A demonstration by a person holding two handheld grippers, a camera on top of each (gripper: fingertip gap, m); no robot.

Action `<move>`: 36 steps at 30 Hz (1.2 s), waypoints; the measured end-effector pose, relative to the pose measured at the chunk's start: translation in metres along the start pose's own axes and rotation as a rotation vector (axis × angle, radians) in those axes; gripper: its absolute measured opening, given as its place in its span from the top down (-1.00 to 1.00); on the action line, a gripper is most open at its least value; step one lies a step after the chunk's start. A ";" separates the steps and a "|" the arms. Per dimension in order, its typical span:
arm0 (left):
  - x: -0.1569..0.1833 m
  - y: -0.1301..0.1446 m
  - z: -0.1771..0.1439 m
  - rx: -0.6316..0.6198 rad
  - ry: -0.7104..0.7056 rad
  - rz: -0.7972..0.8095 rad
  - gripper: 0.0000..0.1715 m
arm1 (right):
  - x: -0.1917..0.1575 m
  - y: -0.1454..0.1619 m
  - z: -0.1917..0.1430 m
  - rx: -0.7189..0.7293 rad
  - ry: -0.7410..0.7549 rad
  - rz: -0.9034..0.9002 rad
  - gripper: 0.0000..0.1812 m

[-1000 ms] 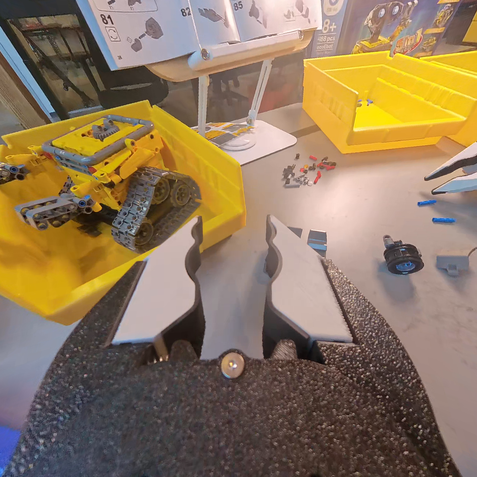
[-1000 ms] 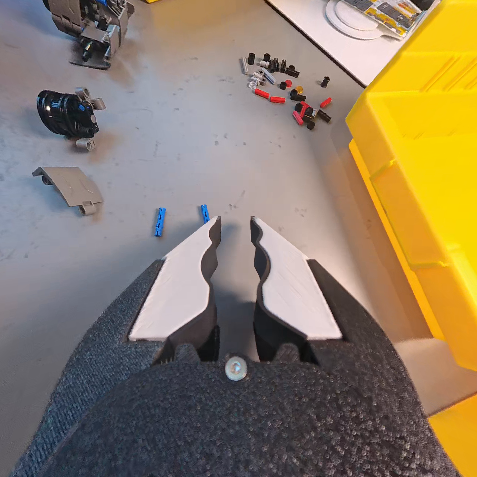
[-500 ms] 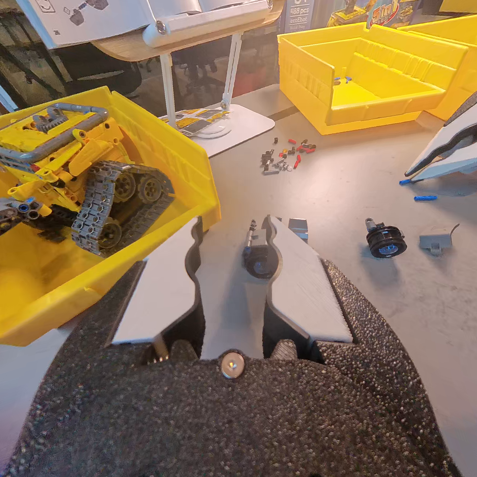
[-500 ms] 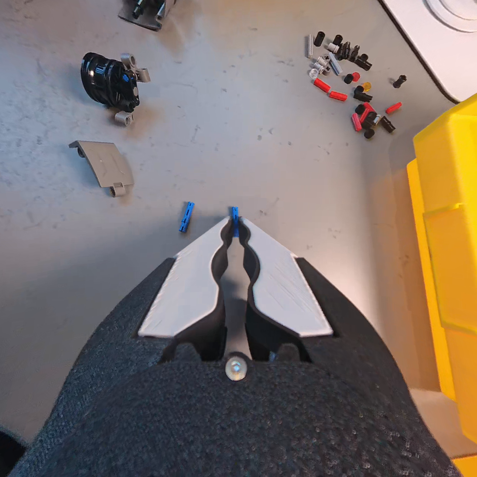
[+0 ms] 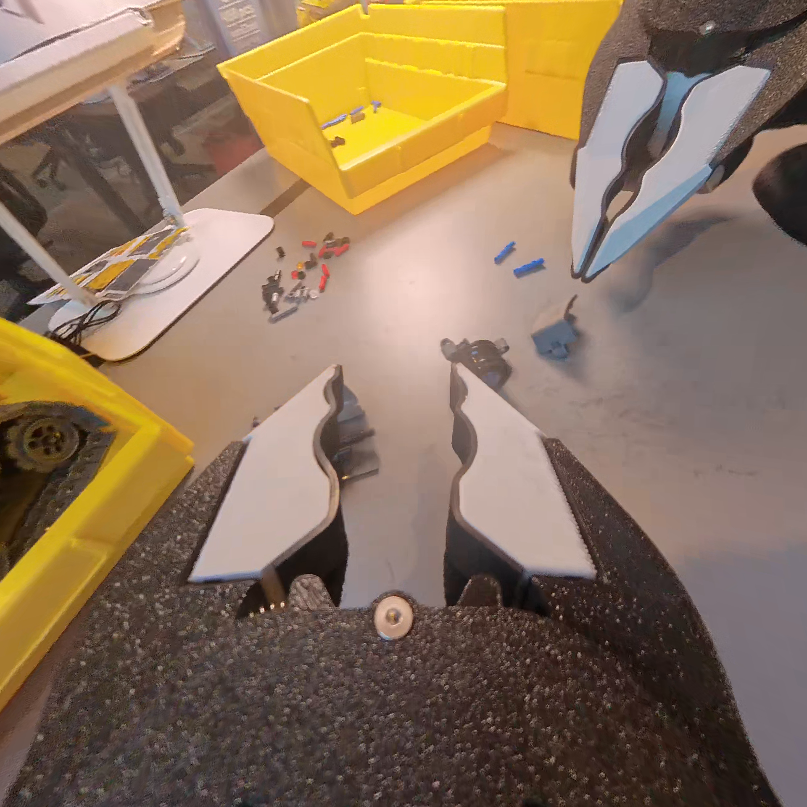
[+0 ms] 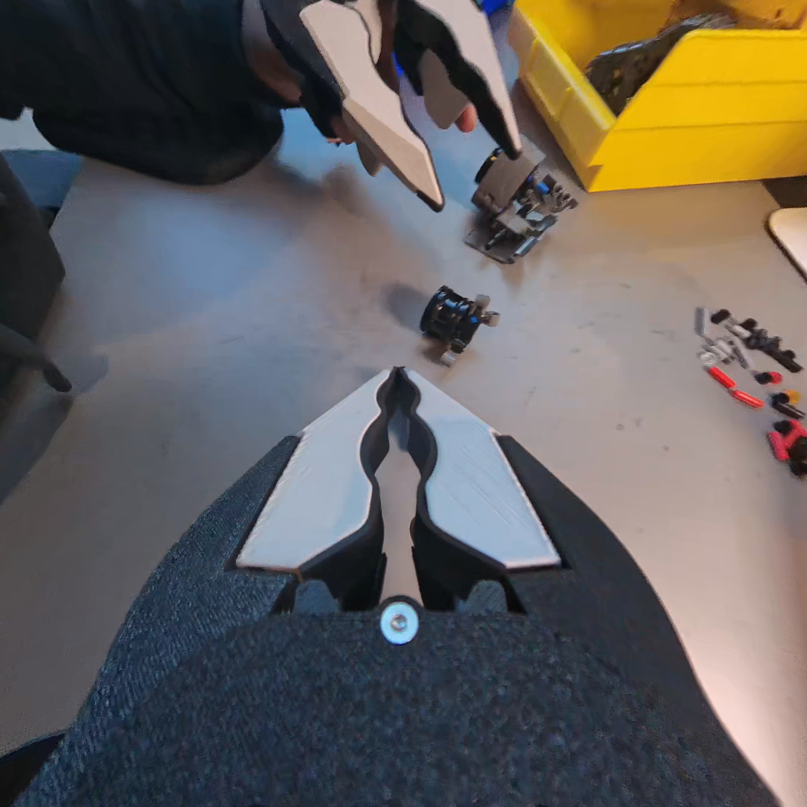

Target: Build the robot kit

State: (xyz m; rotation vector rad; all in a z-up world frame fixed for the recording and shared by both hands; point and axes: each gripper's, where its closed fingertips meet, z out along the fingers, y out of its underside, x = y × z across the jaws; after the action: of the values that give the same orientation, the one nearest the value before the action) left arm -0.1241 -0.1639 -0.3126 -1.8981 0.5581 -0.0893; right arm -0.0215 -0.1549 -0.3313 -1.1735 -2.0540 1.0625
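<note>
1. Left hand-held gripper (image 5: 395, 371), lower centre of the left wrist view: fingers standing spread, gripping nothing.
2. Dark grey brick sub-assembly (image 5: 353, 436): lying on the worktop (image 5: 655, 436) partly under the left finger, inside the gap. In the right wrist view it (image 6: 519, 214) is sitting upper right of centre, one fingertip of the left hand-held gripper (image 6: 475, 178) hanging just over it; whether they touch I cannot tell.
3. Black wheel piece (image 5: 484, 358): lying just beyond the right fingertip. It (image 6: 454, 321) is showing its long axis running across the right wrist frame, and is lying between the two tools.
4. Grey panel (image 5: 554, 336): resting just right of the wheel.
5. Right hand-held gripper (image 6: 397, 371): tips pressing together, nothing showing between them. It (image 5: 583, 273) is hanging at upper right in the left wrist view, pointing down over the worktop.
6. Two blue pins (image 5: 519, 260): lying just left of those tips, apart from them.
7. Heap of small black and red parts (image 5: 305, 270): lying at centre left.
8. Yellow bin (image 5: 284, 113): standing at the top of the frame, a few small parts inside.
</note>
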 end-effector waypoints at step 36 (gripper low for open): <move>0.048 0.026 0.025 -0.141 0.133 0.206 0.56 | -0.017 0.030 0.000 -0.132 0.009 -0.135 0.71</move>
State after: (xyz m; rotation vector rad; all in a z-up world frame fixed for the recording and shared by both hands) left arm -0.0820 -0.1698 -0.3554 -1.9688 0.8666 -0.0428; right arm 0.0000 -0.1611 -0.3576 -1.0831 -2.1904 0.8675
